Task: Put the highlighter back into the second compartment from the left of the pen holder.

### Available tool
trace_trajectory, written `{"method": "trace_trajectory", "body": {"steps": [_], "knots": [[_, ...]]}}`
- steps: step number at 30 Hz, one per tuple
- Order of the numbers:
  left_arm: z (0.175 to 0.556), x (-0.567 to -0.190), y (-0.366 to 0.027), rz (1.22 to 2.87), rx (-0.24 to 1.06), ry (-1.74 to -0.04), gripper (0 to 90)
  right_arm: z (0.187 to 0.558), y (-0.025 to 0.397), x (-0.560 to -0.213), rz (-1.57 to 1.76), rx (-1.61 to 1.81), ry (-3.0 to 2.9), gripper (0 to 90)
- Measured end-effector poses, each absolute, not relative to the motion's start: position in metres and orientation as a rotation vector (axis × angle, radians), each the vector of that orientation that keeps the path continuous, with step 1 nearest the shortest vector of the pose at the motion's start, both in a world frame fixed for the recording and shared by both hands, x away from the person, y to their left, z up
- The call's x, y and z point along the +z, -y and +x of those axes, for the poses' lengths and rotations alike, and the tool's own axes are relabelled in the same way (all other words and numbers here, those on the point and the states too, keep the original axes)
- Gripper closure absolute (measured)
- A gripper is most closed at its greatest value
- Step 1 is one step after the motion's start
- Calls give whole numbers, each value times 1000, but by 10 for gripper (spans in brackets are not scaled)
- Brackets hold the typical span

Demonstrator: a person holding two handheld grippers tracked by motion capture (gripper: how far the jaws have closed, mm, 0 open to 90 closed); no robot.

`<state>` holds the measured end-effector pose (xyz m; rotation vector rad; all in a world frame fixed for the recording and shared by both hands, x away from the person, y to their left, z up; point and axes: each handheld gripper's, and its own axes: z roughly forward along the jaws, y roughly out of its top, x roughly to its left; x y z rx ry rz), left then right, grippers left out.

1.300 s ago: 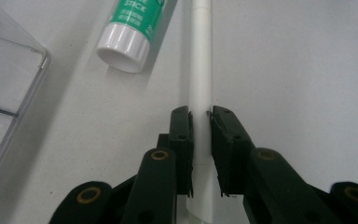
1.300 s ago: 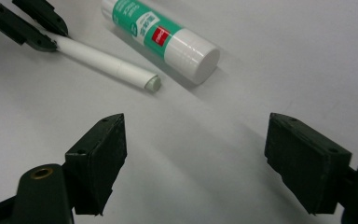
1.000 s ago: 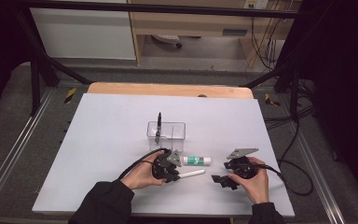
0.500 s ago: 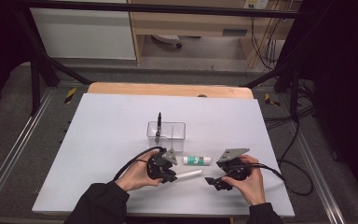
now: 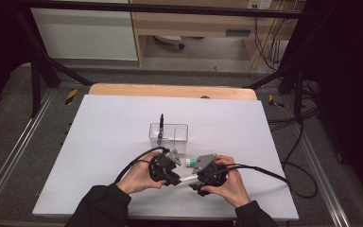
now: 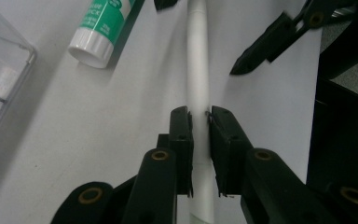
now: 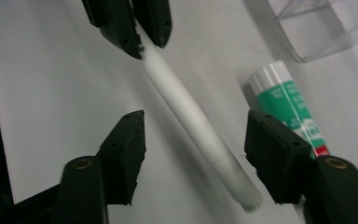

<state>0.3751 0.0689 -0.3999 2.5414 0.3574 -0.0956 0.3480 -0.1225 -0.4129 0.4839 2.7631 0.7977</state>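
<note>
Table (image 5: 108,137): white top, things lying on it.
Left gripper (image 6: 199,122): jaws clamped on white plastic pen (image 6: 198,70).
Right gripper (image 7: 193,133): jaws wide apart, straddling pen.
Green-and-white glue stick (image 7: 291,105): label writing too blurred to read.

I see dark, near-black long sleeves (image 5: 99,208) on both forearms, hands bare. Left gripper (image 6: 199,116): matte black body, two flat black jaws with ribbed inner faces, brass-coloured rivets at the jaw pivots. Right gripper (image 7: 193,128): same black build, blocky square-ended jaws, brass rivets at the linkage joints. In the high view each gripper carries a grey three-cornered plate (image 5: 205,162) on top. A black cable (image 5: 264,171) trails from the right gripper; another black cable (image 5: 131,163) loops from the left one.
</note>
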Motion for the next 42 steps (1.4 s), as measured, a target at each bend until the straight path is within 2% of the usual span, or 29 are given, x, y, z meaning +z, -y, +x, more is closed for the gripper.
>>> {"method": "trace_trajectory", "body": {"steps": [8, 10, 12, 16, 23, 33, 42], "knots": [[375, -397, -66, 2553, -107, -343, 785, 346, 106, -420, 331, 714, -2787, 564], [374, -397, -65, 2551, -126, -348, 784, 345, 105, -421, 303, 680, -2788, 643], [374, -397, -65, 2557, -137, -348, 784, 344, 104, -420, 263, 655, -2794, 674], [374, -396, -65, 2564, -140, -353, 784, 343, 102, -418, 194, 670, -2779, 643], [375, -392, -63, 2571, -156, -349, 784, 341, 100, -415, 110, 652, -2767, 726], [377, -390, -61, 2568, -172, -358, 784, 340, 98, -412, 56, 666, -2754, 728], [377, -389, -61, 2545, -181, -331, 769, 337, 97, -413, 23, 647, -2793, 789]]}}
